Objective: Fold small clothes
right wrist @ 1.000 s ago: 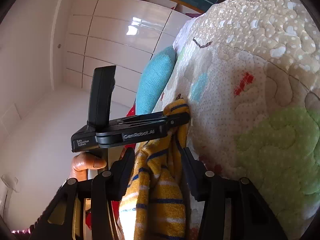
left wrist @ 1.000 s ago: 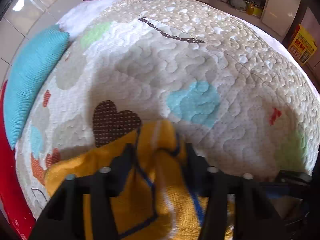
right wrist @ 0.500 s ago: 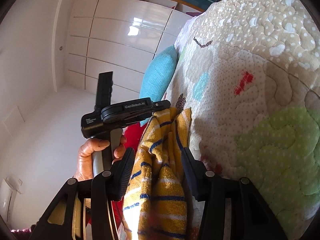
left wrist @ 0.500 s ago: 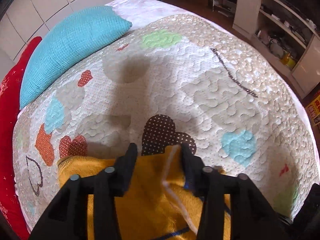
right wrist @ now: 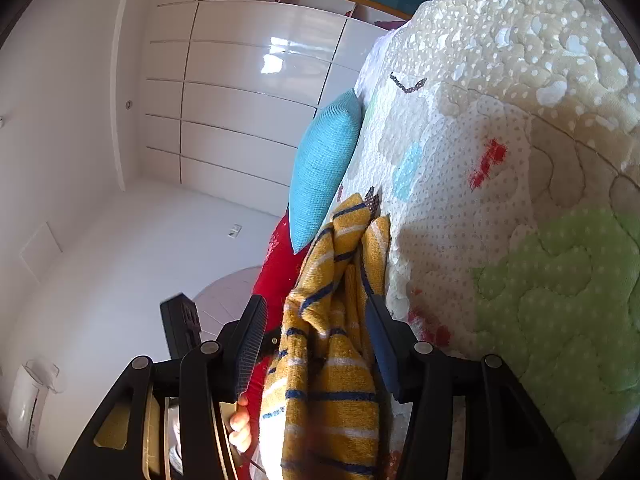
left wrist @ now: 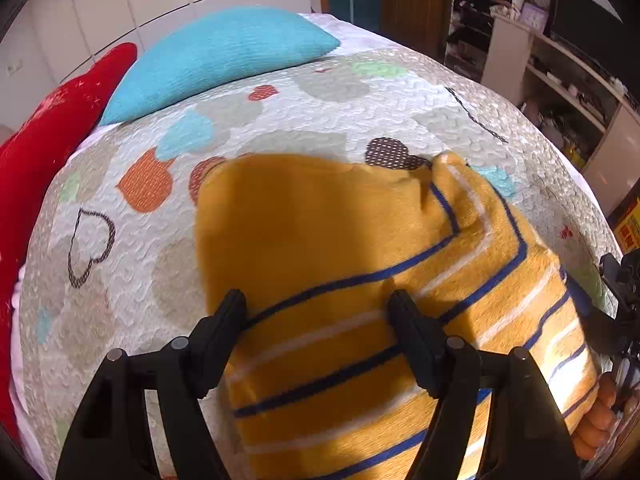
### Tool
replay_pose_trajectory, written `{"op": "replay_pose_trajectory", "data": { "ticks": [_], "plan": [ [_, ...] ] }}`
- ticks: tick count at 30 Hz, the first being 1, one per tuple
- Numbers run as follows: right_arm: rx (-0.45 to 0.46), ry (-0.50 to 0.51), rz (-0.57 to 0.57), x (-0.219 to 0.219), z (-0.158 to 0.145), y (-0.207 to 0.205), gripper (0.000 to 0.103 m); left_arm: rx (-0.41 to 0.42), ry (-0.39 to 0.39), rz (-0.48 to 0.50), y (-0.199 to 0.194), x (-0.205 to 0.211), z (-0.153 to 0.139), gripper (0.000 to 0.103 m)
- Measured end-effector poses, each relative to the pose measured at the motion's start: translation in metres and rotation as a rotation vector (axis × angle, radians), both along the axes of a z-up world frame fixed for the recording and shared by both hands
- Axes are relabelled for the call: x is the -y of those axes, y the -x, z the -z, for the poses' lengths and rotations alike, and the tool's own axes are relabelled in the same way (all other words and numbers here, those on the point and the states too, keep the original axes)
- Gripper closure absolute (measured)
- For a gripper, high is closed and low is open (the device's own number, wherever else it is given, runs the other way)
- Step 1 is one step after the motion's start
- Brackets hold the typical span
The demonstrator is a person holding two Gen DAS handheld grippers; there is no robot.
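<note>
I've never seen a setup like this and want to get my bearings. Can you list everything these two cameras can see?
Striped garment: one, mustard yellow with blue and white stripes, lying on the quilt, its near end hanging between the right gripper's fingers.
Quilt: one, cream with coloured hearts, covering the bed.
Teal pillow: one, at the bed's far end.
Red cushion: one, beside the teal pillow at the bed's edge.
Wardrobe doors: glossy white, behind the bed.
Shelving: pale, cluttered, right of the bed.
Left gripper: black, above the garment, jaws opening, pads off the cloth.
Right gripper: black, jaws opening, cloth between them.
Person's fingers: on the right gripper's handle.
</note>
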State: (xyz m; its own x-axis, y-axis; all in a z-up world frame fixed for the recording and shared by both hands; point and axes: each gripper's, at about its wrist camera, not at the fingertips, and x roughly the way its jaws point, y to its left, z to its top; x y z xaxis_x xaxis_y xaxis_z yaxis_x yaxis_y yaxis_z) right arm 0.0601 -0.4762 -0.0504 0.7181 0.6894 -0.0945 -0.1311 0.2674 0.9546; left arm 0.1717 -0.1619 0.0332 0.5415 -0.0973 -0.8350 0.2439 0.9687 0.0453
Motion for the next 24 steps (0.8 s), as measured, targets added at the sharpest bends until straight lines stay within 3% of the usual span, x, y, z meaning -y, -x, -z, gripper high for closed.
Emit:
{"op": "replay_pose_trajectory", "data": {
  "ticks": [1, 3, 14, 18, 21, 23, 24],
  "plan": [
    [0.000, 0.001, -0.001, 0.000, 0.001, 0.000, 0.048, 0.003, 0.020, -0.029, 0.006, -0.012, 0.000, 0.017],
    [0.000, 0.000, -0.001, 0.000, 0.001, -0.001, 0.048, -0.010, 0.084, -0.080, 0.020, -0.034, 0.002, 0.013],
    [-0.010, 0.019, 0.000, -0.002, 0.000, -0.005, 0.048, -0.047, 0.298, -0.158, 0.123, -0.087, -0.005, 0.013],
    [-0.025, 0.058, 0.000, -0.008, -0.003, -0.008, 0.048, 0.011, 0.355, -0.210, 0.173, -0.107, -0.021, 0.013],
    [-0.050, 0.090, -0.009, -0.015, -0.005, -0.012, 0.049, 0.097, 0.337, -0.253, 0.203, -0.121, -0.037, 0.013],
    [-0.127, 0.156, -0.035, -0.020, -0.010, -0.020, 0.055, 0.194, 0.281, -0.278, 0.223, -0.127, -0.049, 0.006],
    [-0.213, 0.260, -0.042, -0.026, -0.018, -0.023, 0.059, 0.241, 0.251, -0.290, 0.232, -0.130, -0.054, 0.002]
  ]
}}
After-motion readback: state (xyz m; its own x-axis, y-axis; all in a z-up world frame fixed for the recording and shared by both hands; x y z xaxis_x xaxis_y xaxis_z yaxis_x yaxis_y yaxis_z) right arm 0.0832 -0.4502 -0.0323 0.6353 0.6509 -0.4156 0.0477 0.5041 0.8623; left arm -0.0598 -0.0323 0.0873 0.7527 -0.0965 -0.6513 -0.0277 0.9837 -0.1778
